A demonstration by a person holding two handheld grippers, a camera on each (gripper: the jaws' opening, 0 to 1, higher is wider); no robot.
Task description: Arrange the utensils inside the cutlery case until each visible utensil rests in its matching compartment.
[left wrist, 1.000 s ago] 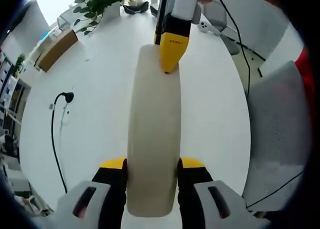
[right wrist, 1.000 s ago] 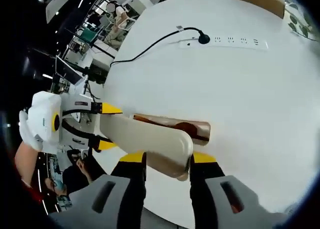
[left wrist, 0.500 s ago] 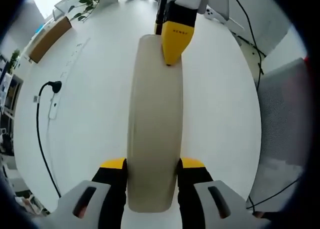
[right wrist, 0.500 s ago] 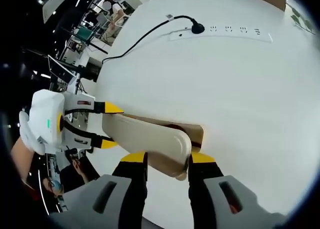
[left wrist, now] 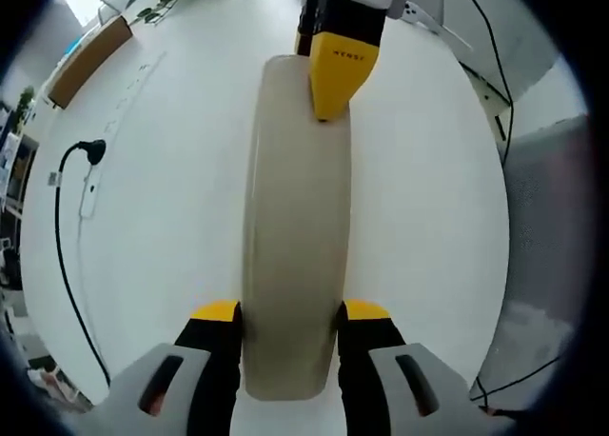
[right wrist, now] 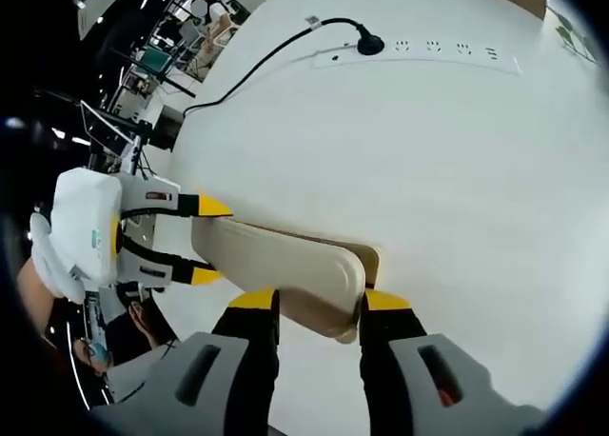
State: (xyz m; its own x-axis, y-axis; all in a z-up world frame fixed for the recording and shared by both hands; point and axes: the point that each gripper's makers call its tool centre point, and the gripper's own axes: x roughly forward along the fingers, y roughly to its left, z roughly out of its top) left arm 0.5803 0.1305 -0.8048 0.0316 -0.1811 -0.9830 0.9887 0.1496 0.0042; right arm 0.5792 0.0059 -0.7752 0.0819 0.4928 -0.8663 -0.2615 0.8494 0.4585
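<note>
Now both grippers pinch the beige cutlery case point(left wrist: 295, 255) above the white table point(left wrist: 162, 265): left gripper point(left wrist: 290, 336) at one end, right gripper point(right wrist: 319, 317) at the other; its lid looks nearly closed.

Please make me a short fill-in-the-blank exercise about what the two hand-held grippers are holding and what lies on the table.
1. Both hand-held grippers hold the same beige ____, one at each end.
2. The tips of the left hand-held gripper are coloured ____.
3. The table under the right hand-held gripper is ____ in colour.
4. A black cable is plugged into a white ____.

Missing words: cutlery case; yellow; white; power strip
</note>
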